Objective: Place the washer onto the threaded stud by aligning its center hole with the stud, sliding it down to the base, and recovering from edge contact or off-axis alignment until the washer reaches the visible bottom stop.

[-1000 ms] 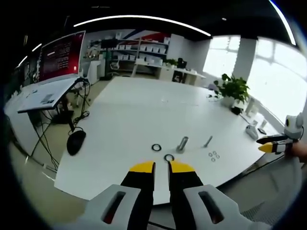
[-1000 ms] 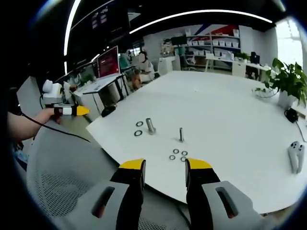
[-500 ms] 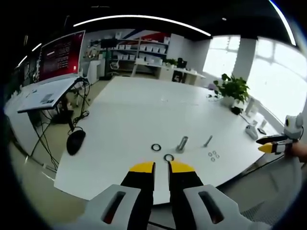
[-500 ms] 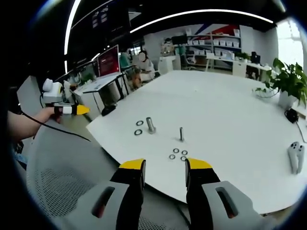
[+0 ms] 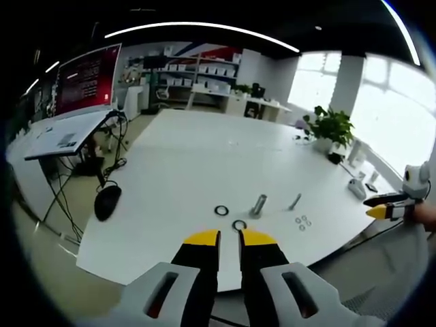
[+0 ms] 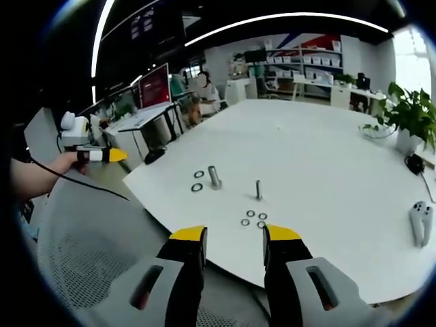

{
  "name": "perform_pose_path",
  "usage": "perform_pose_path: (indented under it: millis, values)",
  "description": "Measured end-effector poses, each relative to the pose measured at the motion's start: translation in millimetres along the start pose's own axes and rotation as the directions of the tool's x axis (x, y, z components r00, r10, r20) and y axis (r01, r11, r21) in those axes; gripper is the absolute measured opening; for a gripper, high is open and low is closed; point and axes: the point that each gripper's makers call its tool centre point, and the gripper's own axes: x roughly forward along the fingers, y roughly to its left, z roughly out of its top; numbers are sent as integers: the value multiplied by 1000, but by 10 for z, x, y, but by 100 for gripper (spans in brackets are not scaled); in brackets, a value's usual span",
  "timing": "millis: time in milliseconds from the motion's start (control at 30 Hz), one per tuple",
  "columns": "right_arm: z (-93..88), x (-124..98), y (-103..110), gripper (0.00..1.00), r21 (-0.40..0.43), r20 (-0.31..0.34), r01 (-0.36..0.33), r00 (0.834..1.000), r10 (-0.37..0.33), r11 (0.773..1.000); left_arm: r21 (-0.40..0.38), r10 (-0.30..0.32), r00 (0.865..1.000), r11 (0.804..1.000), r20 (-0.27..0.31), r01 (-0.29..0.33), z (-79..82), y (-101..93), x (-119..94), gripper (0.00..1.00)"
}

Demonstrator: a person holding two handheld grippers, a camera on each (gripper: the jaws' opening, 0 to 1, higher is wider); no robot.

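On the white table (image 5: 184, 157) a thick threaded stud (image 5: 259, 204) stands upright with two dark ring washers (image 5: 221, 210) (image 5: 239, 224) beside it. A thin stud (image 5: 295, 201) stands farther right, near three small washers (image 5: 303, 221). My left gripper (image 5: 229, 238) hovers short of the table edge, jaws almost together and holding nothing. In the right gripper view the thick stud (image 6: 214, 178), thin stud (image 6: 258, 190), ring washers (image 6: 197, 181) and small washers (image 6: 253, 219) lie ahead of my right gripper (image 6: 234, 235), which is open and holds nothing. A hand holds the left gripper (image 6: 102, 155) at far left.
A black mouse (image 5: 107, 201) lies near the table's left edge. A potted plant (image 5: 330, 128) and a white controller (image 6: 420, 222) sit on the far side. A desk with a red monitor (image 5: 88, 80) stands left. A mesh chair (image 6: 88, 259) is below the right gripper.
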Motion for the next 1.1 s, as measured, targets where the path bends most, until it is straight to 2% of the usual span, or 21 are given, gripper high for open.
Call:
perform_pose_path:
  millis: [600, 833, 1100]
  values:
    - [-5, -1, -9, 33, 5, -2, 3, 1000, -3, 1000, -7, 0, 1000, 1000, -1, 0, -15, 17, 7, 8]
    - [-3, -11, -22, 34, 2, 1, 8, 1000, -8, 1000, -1, 2, 1000, 1000, -30, -2, -72, 25, 20, 9]
    - [5, -12, -19, 33, 14, 2, 6, 1000, -7, 1000, 1, 1, 999, 1000, -39, -1, -90, 46, 34, 10]
